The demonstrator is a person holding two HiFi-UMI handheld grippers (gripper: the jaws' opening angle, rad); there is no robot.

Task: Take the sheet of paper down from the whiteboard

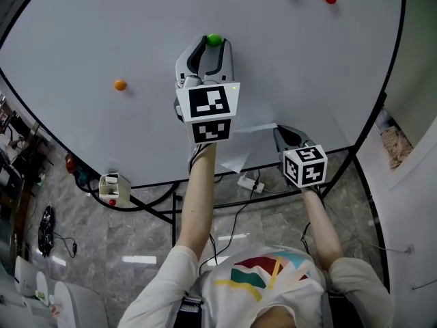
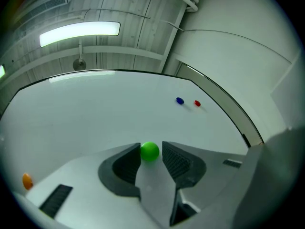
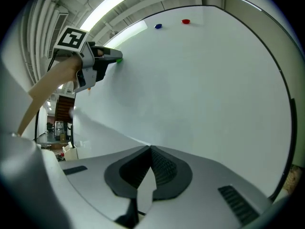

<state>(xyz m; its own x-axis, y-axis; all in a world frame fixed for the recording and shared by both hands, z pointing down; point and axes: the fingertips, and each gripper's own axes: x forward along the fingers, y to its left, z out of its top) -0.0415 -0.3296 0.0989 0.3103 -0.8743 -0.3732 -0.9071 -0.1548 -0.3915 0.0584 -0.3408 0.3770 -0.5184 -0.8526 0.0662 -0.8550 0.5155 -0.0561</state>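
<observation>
1. The left tongs stood slightly apart around a green magnet on the whiteboard.
2. The right tongs were clamped on the sheet of paper near the whiteboard's lower edge.

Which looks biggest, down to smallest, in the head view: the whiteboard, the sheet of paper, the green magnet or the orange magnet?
1. whiteboard
2. sheet of paper
3. green magnet and orange magnet: they look about alike, so I won't rank them.
</observation>
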